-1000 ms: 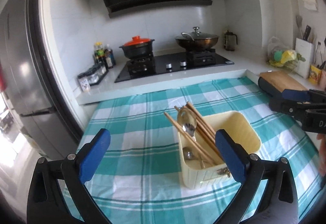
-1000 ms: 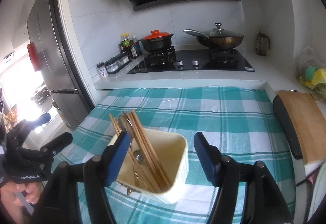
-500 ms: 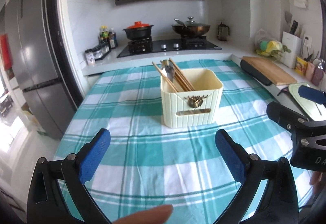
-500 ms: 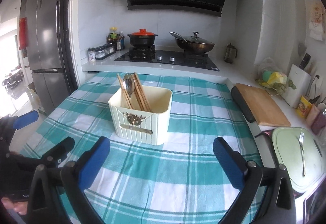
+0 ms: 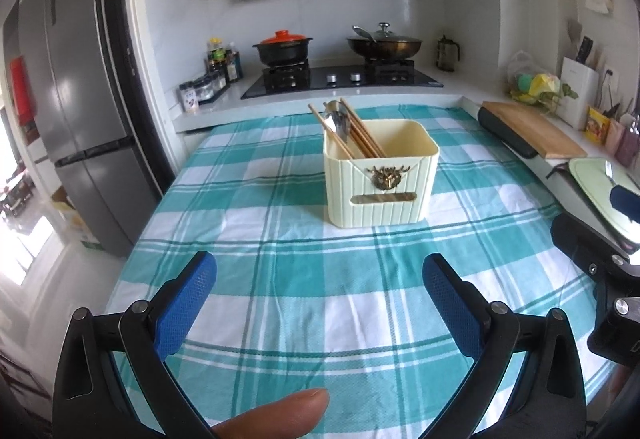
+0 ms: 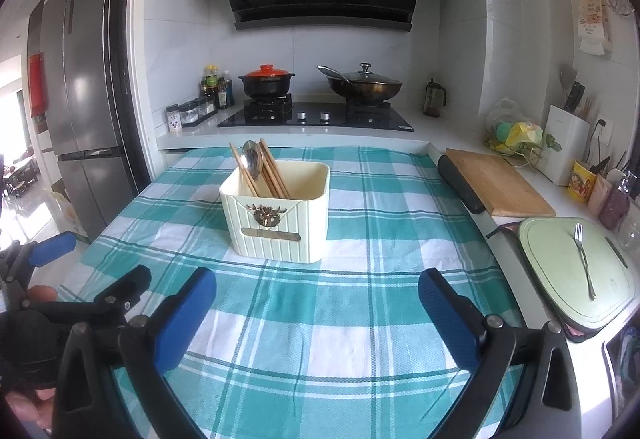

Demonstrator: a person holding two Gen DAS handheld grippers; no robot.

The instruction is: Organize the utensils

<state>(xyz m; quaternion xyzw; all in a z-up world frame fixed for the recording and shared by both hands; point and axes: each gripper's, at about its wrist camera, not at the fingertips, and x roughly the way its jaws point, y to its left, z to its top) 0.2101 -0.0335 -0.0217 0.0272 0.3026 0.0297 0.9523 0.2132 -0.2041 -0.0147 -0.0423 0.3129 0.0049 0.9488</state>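
A cream ribbed utensil holder (image 5: 380, 183) (image 6: 276, 217) stands on the teal checked tablecloth (image 5: 288, 239) (image 6: 360, 299). Wooden chopsticks (image 5: 360, 133) (image 6: 272, 171) and a metal spoon (image 5: 337, 119) (image 6: 252, 159) lean in its left side. My left gripper (image 5: 320, 299) is open, well short of the holder, with nothing between its blue pads. My right gripper (image 6: 316, 313) is open and empty too, back from the holder. A metal fork (image 6: 583, 263) lies on a pale green board (image 6: 560, 279) at the right.
Behind the table is a counter with a hob (image 6: 316, 117), a red-lidded pot (image 6: 266, 81) and a lidded wok (image 6: 364, 85). A wooden cutting board (image 6: 496, 181) lies at the right. A fridge (image 6: 76, 99) stands left. A fingertip (image 5: 280, 415) shows at the left view's bottom edge.
Both grippers pulled back from above the holder to well in front of it. The right jaws widened from partly closed around the holder's side to fully open. The holder stayed put.
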